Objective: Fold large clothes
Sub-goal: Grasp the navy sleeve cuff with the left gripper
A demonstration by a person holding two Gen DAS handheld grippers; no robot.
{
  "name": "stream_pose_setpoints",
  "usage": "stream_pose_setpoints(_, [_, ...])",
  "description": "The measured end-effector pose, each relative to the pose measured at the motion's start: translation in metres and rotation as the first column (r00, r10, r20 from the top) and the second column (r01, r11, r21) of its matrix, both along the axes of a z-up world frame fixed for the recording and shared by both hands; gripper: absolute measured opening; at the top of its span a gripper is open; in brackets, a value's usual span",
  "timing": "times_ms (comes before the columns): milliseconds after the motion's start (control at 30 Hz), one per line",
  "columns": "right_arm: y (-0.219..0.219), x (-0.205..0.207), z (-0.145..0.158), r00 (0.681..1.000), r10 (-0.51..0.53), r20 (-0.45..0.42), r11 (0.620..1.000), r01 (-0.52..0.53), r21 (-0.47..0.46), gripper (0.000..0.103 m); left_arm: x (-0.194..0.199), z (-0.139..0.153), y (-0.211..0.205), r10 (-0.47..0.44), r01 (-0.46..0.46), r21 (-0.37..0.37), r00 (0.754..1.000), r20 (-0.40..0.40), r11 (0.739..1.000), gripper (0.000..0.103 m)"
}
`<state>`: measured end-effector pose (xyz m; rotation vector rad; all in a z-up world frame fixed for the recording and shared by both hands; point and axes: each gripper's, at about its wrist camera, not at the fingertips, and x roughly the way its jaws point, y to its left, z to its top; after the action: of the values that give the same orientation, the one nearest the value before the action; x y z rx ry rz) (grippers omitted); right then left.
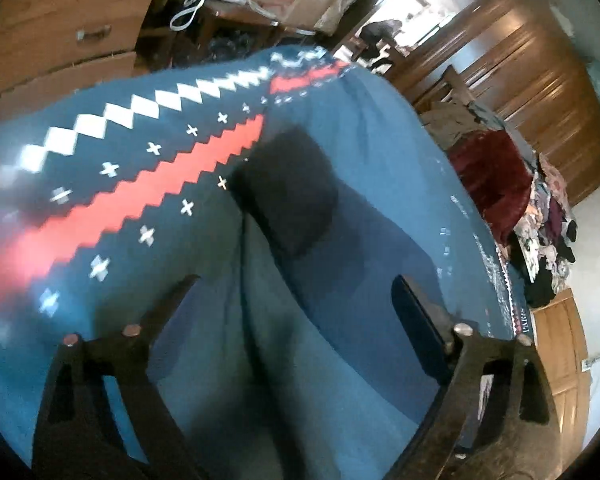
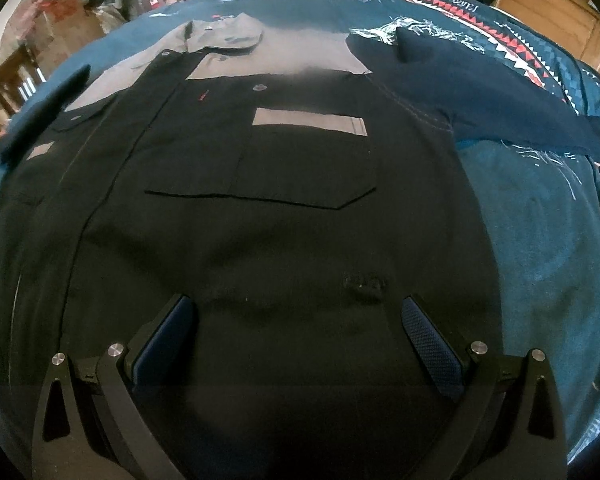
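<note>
The right tongs (image 2: 300, 328) hang open, jaws wide apart and empty, just above a shirt (image 2: 260, 200) spread flat on a bed. It is one shirt, black with grey shoulders and collar, a grey-banded chest pocket, and one sleeve stretched out to the right. The left tongs (image 1: 296, 300) are open too, over a teal bedspread (image 1: 360, 152) patterned with white diamonds and a red zigzag. Wooden wardrobes (image 1: 540, 92) and a clothes heap (image 1: 540, 208) crowd the room.
</note>
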<state>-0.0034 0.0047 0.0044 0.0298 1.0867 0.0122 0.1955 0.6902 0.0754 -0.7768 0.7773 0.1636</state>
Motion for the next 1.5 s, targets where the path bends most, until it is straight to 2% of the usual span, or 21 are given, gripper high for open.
stream_pose_setpoints(167, [0.001,0.005,0.000,1.000,-0.011,-0.018,1.000,0.011,-0.006,0.103,0.008,-0.003,0.000,-0.015,0.015,0.044,1.000,-0.011,0.999,0.077])
stream_pose_setpoints(267, [0.001,0.008,0.000,1.000,-0.016,-0.020,1.000,0.016,-0.006,0.103,0.015,-0.006,0.014,0.003,-0.002,0.044,1.000,-0.006,0.999,0.059])
stream_pose_setpoints(333, [0.002,0.009,0.000,1.000,-0.021,-0.018,1.000,0.021,-0.006,0.103,0.017,-0.008,0.020,0.016,-0.016,0.042,1.000,-0.013,0.999,0.016])
stream_pose_setpoints(433, [0.004,0.010,0.002,0.999,-0.025,-0.026,1.000,0.025,-0.014,0.103,0.013,0.005,0.020,0.021,-0.023,0.062,0.999,0.036,0.998,0.010])
stream_pose_setpoints(500, [0.005,0.010,0.004,0.999,-0.024,-0.025,1.000,0.024,-0.019,0.103,0.009,0.023,0.012,0.010,-0.017,0.105,0.998,0.066,0.994,0.009])
stream_pose_setpoints(633, [0.007,0.006,0.011,1.000,0.005,-0.007,1.000,-0.006,-0.009,0.097,-0.008,0.064,-0.015,0.011,-0.031,0.159,0.992,0.129,0.987,0.009])
stream_pose_setpoints(667, [0.006,0.005,0.013,1.000,0.009,-0.004,1.000,-0.009,-0.002,0.096,-0.012,0.079,-0.027,-0.016,-0.014,0.182,0.987,0.160,0.983,0.007])
stream_pose_setpoints(700, [0.006,0.004,0.016,1.000,0.012,0.002,1.000,-0.012,0.007,0.094,-0.013,0.094,-0.040,-0.077,0.040,0.172,0.974,0.213,0.984,0.000])
stream_pose_setpoints(733, [0.005,0.002,0.021,1.000,0.013,0.016,1.000,-0.013,0.021,0.094,-0.014,0.109,-0.059,-0.125,0.074,0.209,0.963,0.240,0.975,0.000])
stream_pose_setpoints(767, [0.004,0.001,0.024,1.000,0.017,0.026,0.999,-0.018,0.032,0.094,-0.017,0.128,-0.083,-0.168,0.088,0.294,0.951,0.259,0.952,0.000])
stream_pose_setpoints(800, [0.002,-0.001,0.028,0.999,0.023,0.041,0.998,-0.025,0.049,0.094,-0.013,0.136,-0.093,-0.192,0.107,0.301,0.943,0.272,0.948,0.000])
stream_pose_setpoints(867, [0.001,-0.002,0.034,0.998,0.034,0.047,0.997,-0.037,0.068,0.090,-0.004,0.147,-0.109,-0.228,0.152,0.263,0.929,0.290,0.953,0.000])
stream_pose_setpoints(933, [0.001,-0.004,0.037,0.997,0.059,0.047,0.995,-0.062,0.082,0.082,0.002,0.160,-0.134,-0.292,0.218,0.246,0.899,0.327,0.944,0.000])
stream_pose_setpoints(967, [0.001,-0.005,0.038,0.997,0.065,0.050,0.994,-0.069,0.083,0.082,0.004,0.165,-0.150,-0.335,0.260,0.247,0.879,0.341,0.933,0.000])
stream_pose_setpoints(1033, [-0.002,-0.009,0.039,0.996,0.066,0.059,0.994,-0.071,0.084,0.082,0.007,0.164,-0.165,-0.359,0.293,0.230,0.867,0.345,0.928,0.000])
stream_pose_setpoints(1100, [-0.006,-0.012,0.038,0.997,0.060,0.056,0.993,-0.066,0.103,0.083,0.012,0.147,-0.161,-0.338,0.299,0.166,0.884,0.323,0.940,0.000])
stream_pose_setpoints(1167, [-0.009,-0.015,0.035,0.997,0.060,0.043,0.991,-0.065,0.117,0.083,0.012,0.118,-0.140,-0.274,0.257,0.096,0.920,0.281,0.962,0.004])
stream_pose_setpoints(1300, [-0.009,-0.018,0.023,0.998,0.059,0.008,0.991,-0.059,0.121,0.084,-0.020,0.058,-0.064,-0.095,0.099,-0.005,0.970,0.223,0.995,0.042])
stream_pose_setpoints(1400, [-0.002,-0.015,0.018,0.998,0.066,-0.004,0.992,-0.065,0.106,0.090,-0.043,0.008,0.012,0.050,-0.037,-0.093,0.988,0.143,0.995,0.044])
stream_pose_setpoints(1500, [0.010,-0.005,0.018,0.996,0.089,-0.008,0.993,-0.088,0.084,0.090,-0.043,-0.019,0.044,0.043,-0.017,-0.214,0.992,0.118,0.977,0.044])
